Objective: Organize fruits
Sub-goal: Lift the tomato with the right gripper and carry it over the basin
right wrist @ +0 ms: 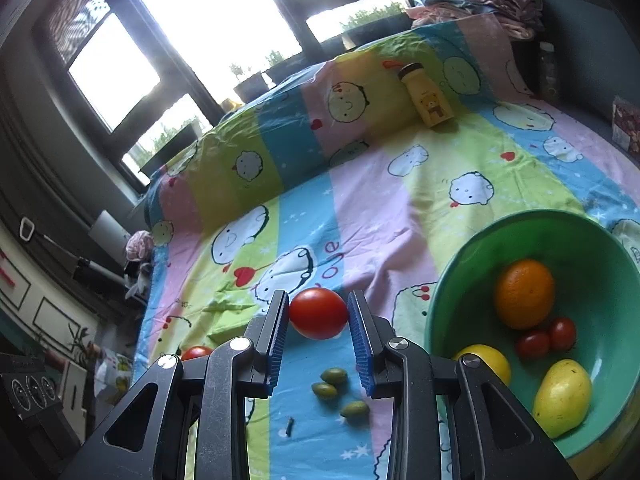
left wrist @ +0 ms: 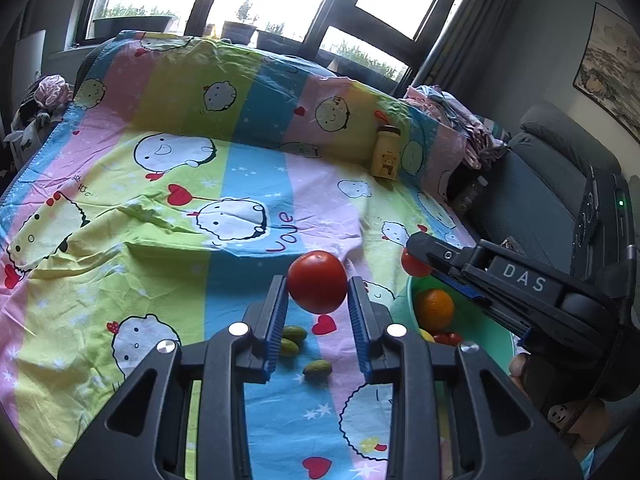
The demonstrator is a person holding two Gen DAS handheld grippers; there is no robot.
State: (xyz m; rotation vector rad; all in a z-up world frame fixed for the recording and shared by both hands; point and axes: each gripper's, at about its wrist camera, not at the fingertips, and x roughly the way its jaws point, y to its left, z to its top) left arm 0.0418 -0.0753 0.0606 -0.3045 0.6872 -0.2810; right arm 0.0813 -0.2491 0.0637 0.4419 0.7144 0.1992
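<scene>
Left wrist view: the left gripper [left wrist: 318, 294] has its fingers clamped on a round red tomato [left wrist: 317, 282], held above the striped cartoon-print bedsheet [left wrist: 160, 240]. The right gripper [left wrist: 412, 256] reaches in from the right edge – "DAS" reads on its body – and hides most of a second red tomato [left wrist: 412, 266] and part of the green plastic bowl [left wrist: 404, 300]. In the right wrist view that tomato sits gripped between its fingers. Three small green olives [right wrist: 334, 390] lie near the bed's front edge – "Love" is printed on the sheet.
</scene>
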